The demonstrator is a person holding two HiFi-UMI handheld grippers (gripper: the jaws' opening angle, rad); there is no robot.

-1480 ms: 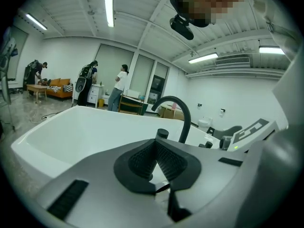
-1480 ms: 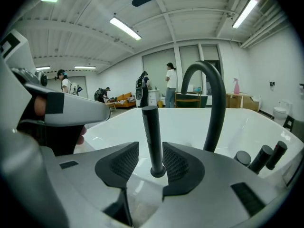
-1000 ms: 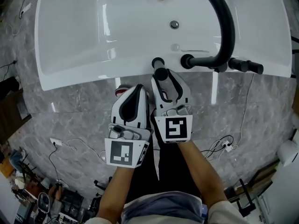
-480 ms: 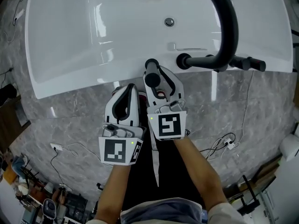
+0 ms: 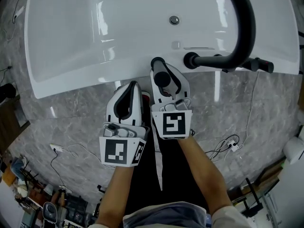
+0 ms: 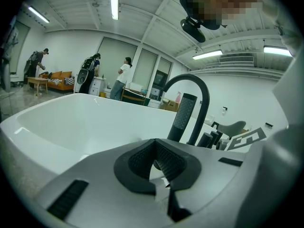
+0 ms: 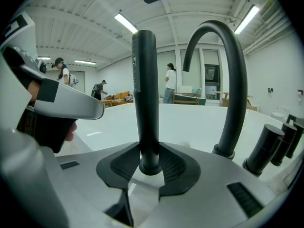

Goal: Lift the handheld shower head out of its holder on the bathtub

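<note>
The black handheld shower head point(image 5: 158, 64) stands upright in its holder on the rim of the white bathtub point(image 5: 71, 42). My right gripper point(image 5: 165, 76) reaches around it. In the right gripper view the shower head point(image 7: 145, 99) rises between the pads point(image 7: 173, 165). The jaws have just been closing, and both pads now touch its lower stem. My left gripper point(image 5: 130, 87) hangs just left of the right one, short of the rim. Its tips point(image 6: 154, 151) meet with nothing between them. From there the shower head point(image 6: 183, 115) shows ahead to the right.
A black arched faucet point(image 5: 242, 27) rises from the rim right of the shower head, with black handles point(image 5: 259, 65) beside it. Cables point(image 5: 223, 148) lie on the grey marble floor. Several people stand far off in the room behind the tub.
Both grippers have sunk a little at the tub rim. The right jaws, wide around the shower head before, have narrowed onto its stem.
</note>
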